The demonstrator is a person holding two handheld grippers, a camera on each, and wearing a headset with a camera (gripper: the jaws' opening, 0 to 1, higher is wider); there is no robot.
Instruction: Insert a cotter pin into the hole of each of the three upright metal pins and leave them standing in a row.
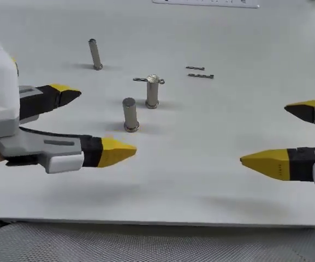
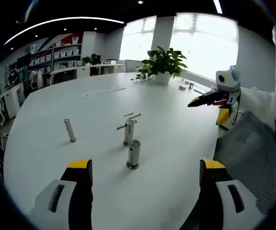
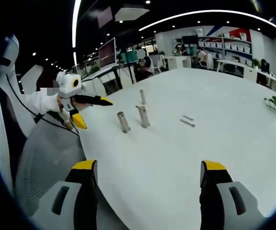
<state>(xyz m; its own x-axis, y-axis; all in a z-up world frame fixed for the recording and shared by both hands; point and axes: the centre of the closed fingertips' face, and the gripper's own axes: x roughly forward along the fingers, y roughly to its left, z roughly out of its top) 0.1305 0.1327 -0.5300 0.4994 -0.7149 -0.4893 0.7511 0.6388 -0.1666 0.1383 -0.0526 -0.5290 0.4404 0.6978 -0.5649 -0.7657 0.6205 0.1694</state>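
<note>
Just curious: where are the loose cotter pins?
Head view: two loose cotter pins lie on the table, just right of the middle metal pin.

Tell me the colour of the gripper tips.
Yellow gripper tips, best seen in the head view.

Bench [image 1: 228, 180]: smooth white top, matt, faint sheen noted. Upright pins [image 1: 130, 114]: bare grey metal, satin finish. Cotter pins [image 1: 200, 72]: thin, darker metal wire. Left claw [image 1: 107, 121] and right claw [image 1: 263, 134]: matt plastic, yellow tips, black and grey shells. Chair mesh [image 1: 146, 243]: coarse grey woven cloth.
</note>
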